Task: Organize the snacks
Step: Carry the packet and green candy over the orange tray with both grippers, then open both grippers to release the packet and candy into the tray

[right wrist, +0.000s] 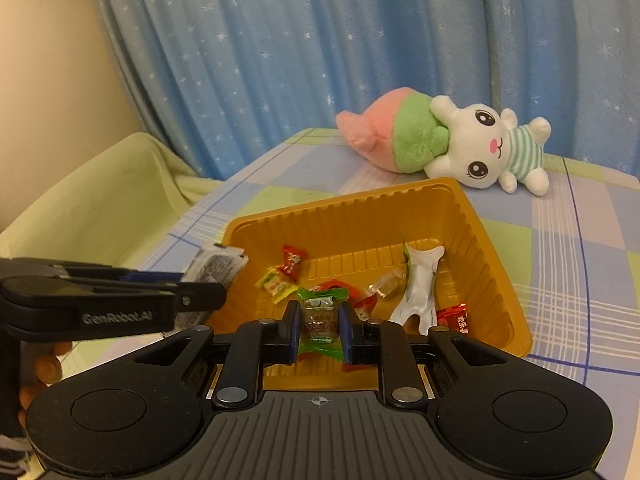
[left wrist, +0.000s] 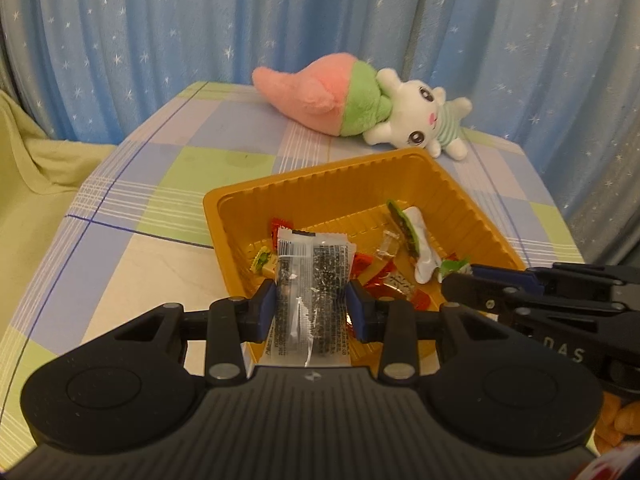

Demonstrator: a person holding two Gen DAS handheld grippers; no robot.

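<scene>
An orange plastic tray (left wrist: pixel 472 200) (right wrist: pixel 496 248) stands on the checked tablecloth and holds several wrapped candies and a white-and-green wrapper (left wrist: pixel 420 240) (right wrist: pixel 418 288). My left gripper (left wrist: pixel 312 304) is shut on a clear snack packet with black print (left wrist: pixel 312 280) (right wrist: pixel 218 266), held over the tray's near left corner. My right gripper (right wrist: pixel 320 320) is shut on a green-ended clear candy (right wrist: pixel 320 312), above the tray's front edge. The right gripper's fingers (left wrist: pixel 480 284) reach in from the right in the left wrist view; the green candy (left wrist: pixel 452 266) shows at their tip.
A pink-and-green plush with a white bunny doll (left wrist: pixel 416 120) (right wrist: pixel 480 144) lies at the table's far edge before a blue starred curtain (left wrist: pixel 320 20). A pale green cloth (left wrist: pixel 40 160) (right wrist: pixel 100 200) hangs off the left. A hand's fingers (right wrist: pixel 44 368) grip the left tool.
</scene>
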